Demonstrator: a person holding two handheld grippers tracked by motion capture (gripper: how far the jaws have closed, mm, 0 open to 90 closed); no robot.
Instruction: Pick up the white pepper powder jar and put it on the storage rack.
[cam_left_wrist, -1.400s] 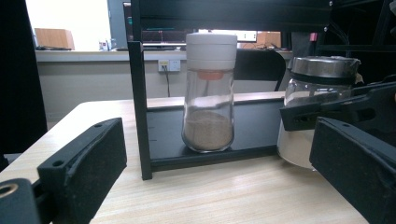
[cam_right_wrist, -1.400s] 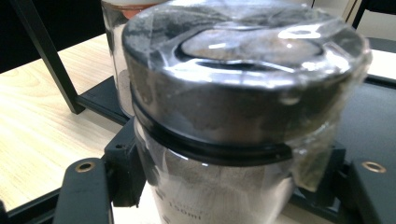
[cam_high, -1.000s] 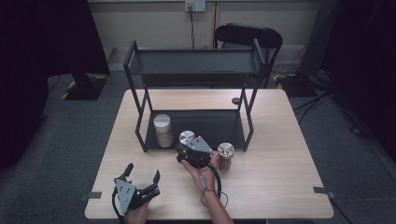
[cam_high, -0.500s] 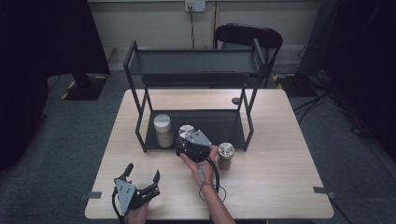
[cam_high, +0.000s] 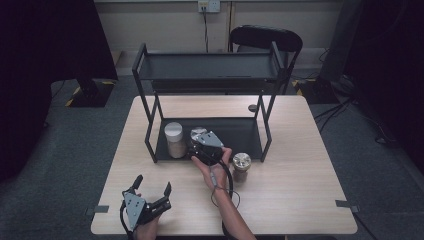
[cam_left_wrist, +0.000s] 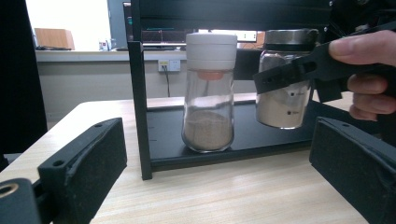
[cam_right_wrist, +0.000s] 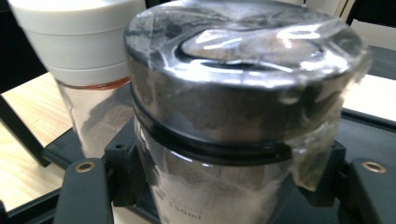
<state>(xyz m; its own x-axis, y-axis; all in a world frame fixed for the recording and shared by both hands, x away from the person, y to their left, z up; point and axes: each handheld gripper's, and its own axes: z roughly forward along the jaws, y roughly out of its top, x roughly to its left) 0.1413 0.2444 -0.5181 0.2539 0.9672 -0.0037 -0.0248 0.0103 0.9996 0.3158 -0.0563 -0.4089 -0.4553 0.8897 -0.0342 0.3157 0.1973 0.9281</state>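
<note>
At the near left corner of the tabletop (cam_high: 300, 200) rested the left gripper (cam_high: 150, 192), one item, held in a hand, jaws spread wide and holding nothing.

On the lower shelf of the black two-tier rack (cam_high: 210, 75), which stood at the middle of the tabletop toward its far edge:
- One glass jar with white cap (cam_high: 174, 139), at the shelf's left end, upright, with brown powder filling roughly its lower third; orange ring under the cap in the left gripper view (cam_left_wrist: 208, 93).
- One glass jar with metal lid (cam_right_wrist: 233, 107), just right of the first, partly filled with pale powder, marked "150ml". The right gripper (cam_high: 205, 146), one item, had its jaws set around this jar's body. From the left gripper view the jar's base appeared slightly above the shelf.

On the tabletop, just off the rack's near right leg: one jar with metal lid (cam_high: 241, 165), upright, contents brown.

Jars counted: three. Grippers: two. Beyond the far edge stood one black chair (cam_high: 265, 37).
</note>
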